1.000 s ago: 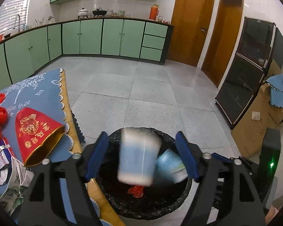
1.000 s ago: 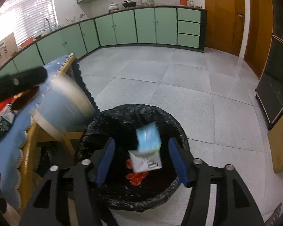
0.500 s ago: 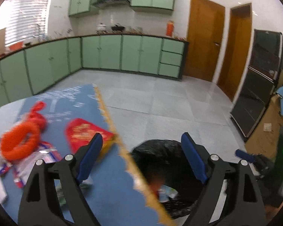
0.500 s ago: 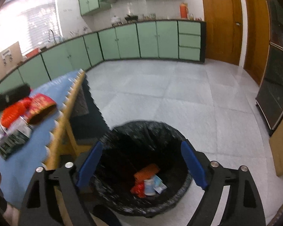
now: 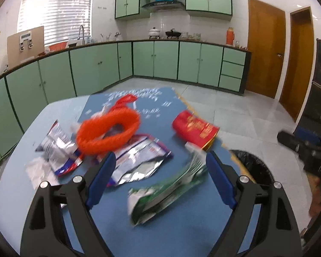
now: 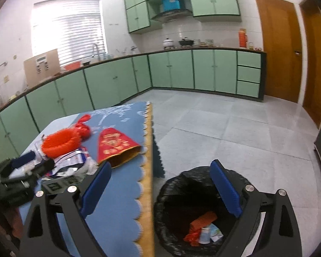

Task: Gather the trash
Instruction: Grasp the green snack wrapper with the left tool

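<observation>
Now the left tool, gaping and empty, hangs over the desk above one green wrapper and perhaps two silver packets, while the right tool, jaws opening and empty, hangs above one bin.

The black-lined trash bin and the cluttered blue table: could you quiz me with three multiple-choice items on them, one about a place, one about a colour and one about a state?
1. Where does the black-lined trash bin stand?
A. On the floor beside the blue table
B. On the green counter
C. On the table

2. What colour is the thick rope ring on the table?
A. Green
B. Orange
C. White

3. How is the left gripper?
A. Shut on a wrapper
B. Open with nothing in it
C. Shut on a cup

Answers: 1 A, the bin sits on the tiles at the table's edge; 2 B, the ring is bright orange; 3 B, its blue pads stand wide apart above the green crumpled wrapper.
</observation>
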Demonstrator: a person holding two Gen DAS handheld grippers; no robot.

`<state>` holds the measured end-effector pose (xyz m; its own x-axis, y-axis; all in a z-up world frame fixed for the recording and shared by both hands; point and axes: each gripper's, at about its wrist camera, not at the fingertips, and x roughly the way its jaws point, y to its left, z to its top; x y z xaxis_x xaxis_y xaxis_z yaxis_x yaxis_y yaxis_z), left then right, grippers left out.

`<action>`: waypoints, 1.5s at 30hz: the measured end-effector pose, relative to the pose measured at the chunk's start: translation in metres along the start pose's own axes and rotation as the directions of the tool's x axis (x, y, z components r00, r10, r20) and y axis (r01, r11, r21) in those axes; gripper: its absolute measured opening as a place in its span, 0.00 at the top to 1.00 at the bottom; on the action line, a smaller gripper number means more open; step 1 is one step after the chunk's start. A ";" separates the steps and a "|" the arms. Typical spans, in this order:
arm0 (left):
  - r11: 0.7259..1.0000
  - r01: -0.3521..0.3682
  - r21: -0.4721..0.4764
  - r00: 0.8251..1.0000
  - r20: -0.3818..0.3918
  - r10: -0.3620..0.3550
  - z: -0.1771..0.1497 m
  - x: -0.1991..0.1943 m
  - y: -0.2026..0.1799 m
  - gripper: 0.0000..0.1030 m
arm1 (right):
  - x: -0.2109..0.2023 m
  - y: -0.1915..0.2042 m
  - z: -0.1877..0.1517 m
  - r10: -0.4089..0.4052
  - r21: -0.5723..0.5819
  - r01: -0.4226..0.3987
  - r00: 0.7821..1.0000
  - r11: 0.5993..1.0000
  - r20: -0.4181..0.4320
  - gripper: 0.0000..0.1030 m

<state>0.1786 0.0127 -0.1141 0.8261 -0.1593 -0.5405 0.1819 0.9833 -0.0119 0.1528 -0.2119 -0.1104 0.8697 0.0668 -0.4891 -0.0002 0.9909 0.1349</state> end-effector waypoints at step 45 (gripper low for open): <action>0.971 0.199 -0.131 0.959 -0.177 -0.220 -0.040 0.039 0.010 0.70 | 0.014 0.018 -0.019 -0.040 -0.026 0.038 0.997 0.999 -0.065 0.11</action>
<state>0.1909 0.0203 -0.1690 0.6582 -0.3536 -0.6647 0.2710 0.9349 -0.2291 0.1559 -0.1913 -0.1316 0.8348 0.0349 -0.5494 0.0200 0.9954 0.0936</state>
